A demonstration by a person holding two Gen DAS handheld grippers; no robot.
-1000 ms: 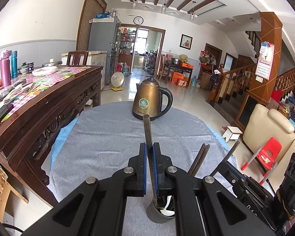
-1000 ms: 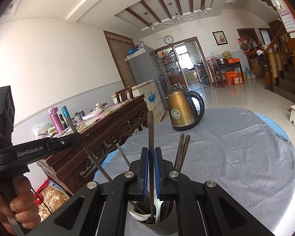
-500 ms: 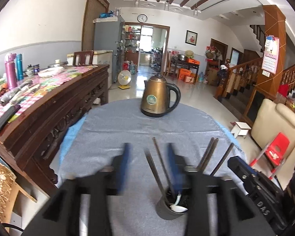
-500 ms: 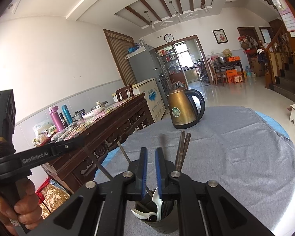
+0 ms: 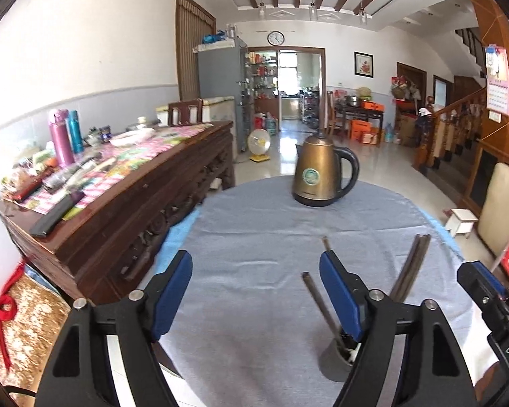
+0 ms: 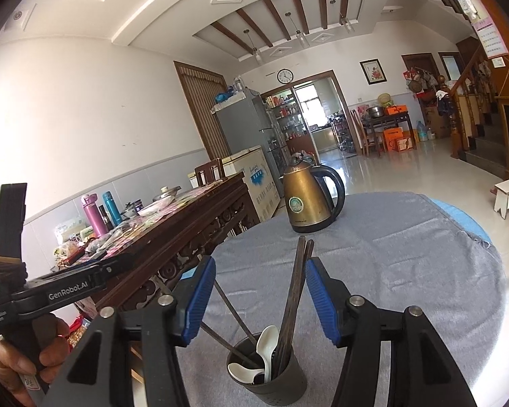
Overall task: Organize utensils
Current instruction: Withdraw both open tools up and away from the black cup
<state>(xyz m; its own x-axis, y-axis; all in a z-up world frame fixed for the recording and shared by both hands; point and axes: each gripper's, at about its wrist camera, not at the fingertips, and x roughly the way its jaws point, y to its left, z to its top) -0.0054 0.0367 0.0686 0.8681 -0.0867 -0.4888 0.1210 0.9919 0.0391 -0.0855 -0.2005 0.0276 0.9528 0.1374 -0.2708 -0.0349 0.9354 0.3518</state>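
The left gripper (image 5: pixel 256 300) has just been opening; its jaws now stand wide apart with bare grey cloth between them and hold nothing. In the left wrist view the dark utensil cup (image 5: pixel 336 361) sits at about 4 o'clock from the frame centre, partly behind the right-hand blue pad, outside the jaw gap.

The right gripper (image 6: pixel 259 300) has likewise just been opening; its jaws stand roughly half open and grip nothing. The pair of dark chopsticks (image 6: pixel 297 291) rises between the pads, touching neither. In the right wrist view the cup is at 6 o'clock, directly below the jaws, near the front edge of the desk (image 6: pixel 407 254). It contains the chopsticks, a white spoon (image 6: pixel 266 344), a second white spoon lying low, and two thin metal rods (image 6: pixel 232 308) leaning toward 10 o'clock.

The bronze kettle (image 6: pixel 308 203) stands upright at 12 o'clock from the cup, well apart from it. A person's hand (image 6: pixel 17 363) holds the left gripper's handle at 8 o'clock.
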